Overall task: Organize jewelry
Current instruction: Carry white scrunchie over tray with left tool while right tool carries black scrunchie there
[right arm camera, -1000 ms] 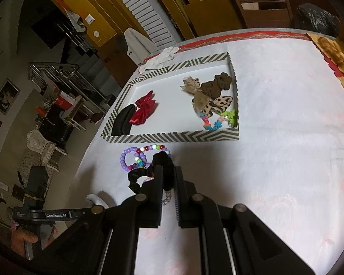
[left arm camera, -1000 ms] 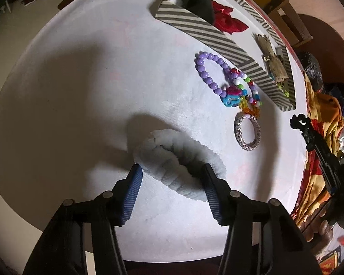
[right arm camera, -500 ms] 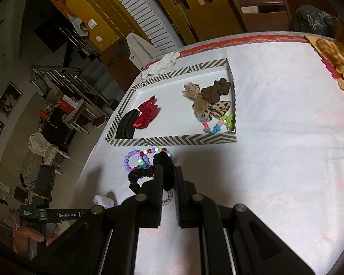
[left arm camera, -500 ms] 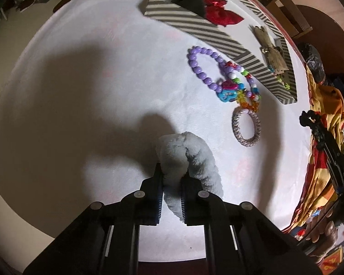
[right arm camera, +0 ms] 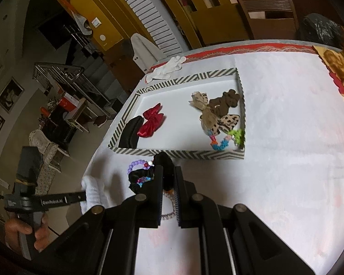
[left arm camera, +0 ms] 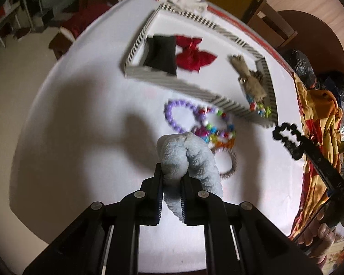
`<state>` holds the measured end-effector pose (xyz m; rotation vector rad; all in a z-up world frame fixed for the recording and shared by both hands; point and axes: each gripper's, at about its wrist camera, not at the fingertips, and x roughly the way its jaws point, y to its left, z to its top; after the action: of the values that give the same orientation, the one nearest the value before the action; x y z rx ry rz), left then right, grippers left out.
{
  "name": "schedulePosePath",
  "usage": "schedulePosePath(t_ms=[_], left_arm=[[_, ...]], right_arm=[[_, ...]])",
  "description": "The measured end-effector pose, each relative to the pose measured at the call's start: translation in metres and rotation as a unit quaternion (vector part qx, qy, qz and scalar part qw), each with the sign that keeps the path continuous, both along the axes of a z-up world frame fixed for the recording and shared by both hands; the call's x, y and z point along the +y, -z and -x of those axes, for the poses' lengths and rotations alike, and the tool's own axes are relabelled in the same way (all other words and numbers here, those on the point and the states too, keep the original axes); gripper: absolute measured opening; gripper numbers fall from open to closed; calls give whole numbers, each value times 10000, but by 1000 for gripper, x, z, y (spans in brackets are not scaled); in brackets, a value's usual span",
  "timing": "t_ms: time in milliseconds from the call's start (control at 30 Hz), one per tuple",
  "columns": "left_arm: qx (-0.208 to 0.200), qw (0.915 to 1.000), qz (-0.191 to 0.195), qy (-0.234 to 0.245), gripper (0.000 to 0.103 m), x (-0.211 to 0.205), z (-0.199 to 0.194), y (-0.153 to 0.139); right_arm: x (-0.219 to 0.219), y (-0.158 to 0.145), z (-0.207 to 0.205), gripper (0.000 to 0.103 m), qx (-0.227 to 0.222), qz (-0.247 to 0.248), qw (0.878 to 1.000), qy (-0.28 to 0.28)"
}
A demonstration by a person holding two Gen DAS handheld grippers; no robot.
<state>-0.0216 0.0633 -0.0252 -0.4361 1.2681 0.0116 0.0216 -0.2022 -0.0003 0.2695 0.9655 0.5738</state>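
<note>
My left gripper (left arm camera: 172, 171) is shut on a fluffy light-blue scrunchie (left arm camera: 185, 155), held above the white tablecloth; it also shows in the right wrist view (right arm camera: 91, 190). My right gripper (right arm camera: 168, 171) is shut on a black scrunchie (right arm camera: 162, 162), also seen in the left wrist view (left arm camera: 286, 135), just short of the striped tray (right arm camera: 176, 154). The tray (left arm camera: 172, 82) holds a black pouch (left arm camera: 161, 53), a red bow (left arm camera: 192, 56), brown bows (right arm camera: 217, 112) and colourful clips (right arm camera: 227, 141). Purple and multicolour bead bracelets (left arm camera: 195, 123) and a silver bangle (left arm camera: 231, 162) lie in front of the tray.
A white glove (right arm camera: 167, 68) lies behind the tray. Orange-and-red cloth (left arm camera: 318, 123) is heaped at the table's right edge. A wooden chair (right arm camera: 270, 18) and a black bag (right arm camera: 321, 29) stand beyond the table. The floor drops off on the left.
My left gripper closed on the light-blue scrunchie, lifted it off the cloth and moved it toward the tray. My right gripper carried the black scrunchie closer to the tray.
</note>
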Motion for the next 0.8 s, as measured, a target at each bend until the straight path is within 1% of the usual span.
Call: schedulePosePath(t_ms=[267, 433, 800], left_arm=[[-281, 9990, -304, 159, 26, -2, -40, -16], [-378, 9983, -375, 217, 26, 0, -70, -19], [-441, 9972, -586, 171, 26, 33, -144, -18]], right_arm=[[13, 3, -25, 9, 53, 118, 9999, -7], [23, 9, -48, 9, 136, 140, 9998, 56], [55, 32, -100, 9, 393, 152, 9990, 141]])
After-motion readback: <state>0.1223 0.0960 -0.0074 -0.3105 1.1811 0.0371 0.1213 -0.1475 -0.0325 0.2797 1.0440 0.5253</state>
